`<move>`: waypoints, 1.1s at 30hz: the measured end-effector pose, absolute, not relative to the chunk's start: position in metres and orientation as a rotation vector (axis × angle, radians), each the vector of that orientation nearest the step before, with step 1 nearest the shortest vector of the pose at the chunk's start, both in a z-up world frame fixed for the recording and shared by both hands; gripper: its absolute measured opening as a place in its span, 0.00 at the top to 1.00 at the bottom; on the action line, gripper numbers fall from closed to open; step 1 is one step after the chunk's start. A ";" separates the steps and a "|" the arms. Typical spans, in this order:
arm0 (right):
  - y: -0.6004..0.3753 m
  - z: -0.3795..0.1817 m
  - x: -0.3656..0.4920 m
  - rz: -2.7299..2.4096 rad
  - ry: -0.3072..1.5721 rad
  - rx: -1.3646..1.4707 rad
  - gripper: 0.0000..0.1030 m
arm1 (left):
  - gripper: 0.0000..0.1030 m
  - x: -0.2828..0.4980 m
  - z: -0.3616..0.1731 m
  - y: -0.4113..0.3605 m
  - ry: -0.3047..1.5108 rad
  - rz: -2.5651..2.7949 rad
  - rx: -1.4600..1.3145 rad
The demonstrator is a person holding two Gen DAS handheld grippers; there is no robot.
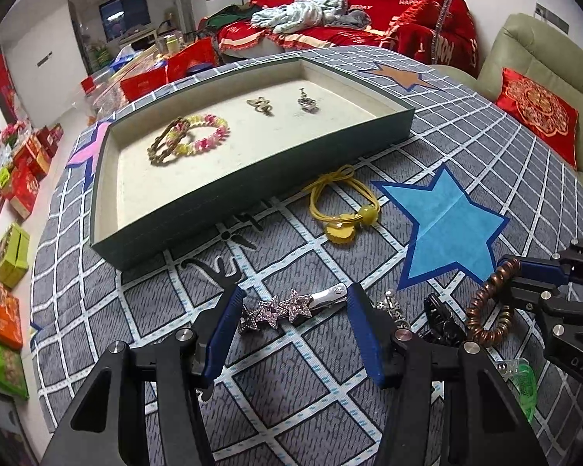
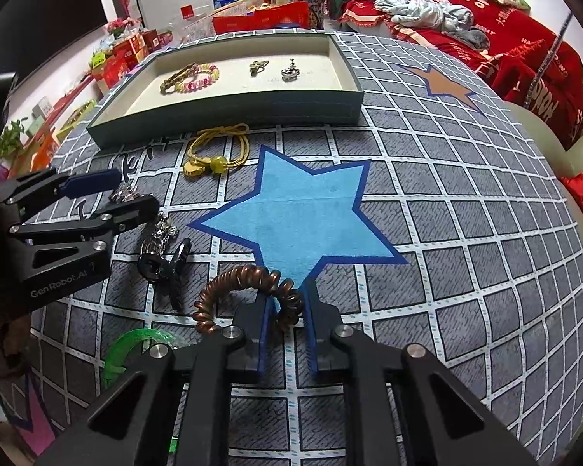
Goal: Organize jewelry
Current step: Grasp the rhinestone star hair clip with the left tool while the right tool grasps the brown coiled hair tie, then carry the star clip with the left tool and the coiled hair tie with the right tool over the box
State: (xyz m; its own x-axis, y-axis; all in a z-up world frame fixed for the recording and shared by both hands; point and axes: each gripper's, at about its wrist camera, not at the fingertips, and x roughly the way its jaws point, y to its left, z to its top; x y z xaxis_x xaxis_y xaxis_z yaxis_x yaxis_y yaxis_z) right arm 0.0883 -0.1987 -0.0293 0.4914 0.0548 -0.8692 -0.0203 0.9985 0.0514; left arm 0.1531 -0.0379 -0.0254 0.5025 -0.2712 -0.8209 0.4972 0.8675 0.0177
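Observation:
A silver hair clip with pink stars (image 1: 287, 306) lies on the checked cloth, and my left gripper (image 1: 294, 298) is shut on it end to end, a blue pad at each tip. The right wrist view shows that left gripper (image 2: 134, 190) at the left with the clip (image 2: 124, 194) between its fingers. My right gripper (image 2: 287, 296) is shut on a copper spiral hair tie (image 2: 221, 291), pinching its right side. That tie (image 1: 489, 310) and right gripper (image 1: 521, 277) sit at the right edge of the left wrist view. Beyond stands a green tray (image 1: 252, 190) holding bracelets (image 1: 190, 139) and two small charms.
A yellow hair tie (image 1: 342, 202) lies in front of the tray (image 2: 229, 110). A black claw clip (image 2: 167, 268), a silver chain piece (image 2: 161, 233) and a green item (image 2: 132, 345) lie between the grippers. A blue star (image 2: 303, 217) marks the cloth. Boxes line the floor at the left, and sofas stand behind.

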 end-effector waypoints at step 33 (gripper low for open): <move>-0.209 0.019 0.104 0.072 0.929 0.127 0.85 | 0.73 0.158 0.009 -0.009 0.903 -0.463 0.129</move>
State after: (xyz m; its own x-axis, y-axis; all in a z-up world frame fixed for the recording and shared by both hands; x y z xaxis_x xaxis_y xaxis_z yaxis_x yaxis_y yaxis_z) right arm 0.1036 -0.2089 0.0188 0.5971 0.1164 -0.7937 -0.0068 0.9901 0.1401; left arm 0.1578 -0.0094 0.0089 0.5280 -0.3334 -0.7810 0.4399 0.8941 -0.0843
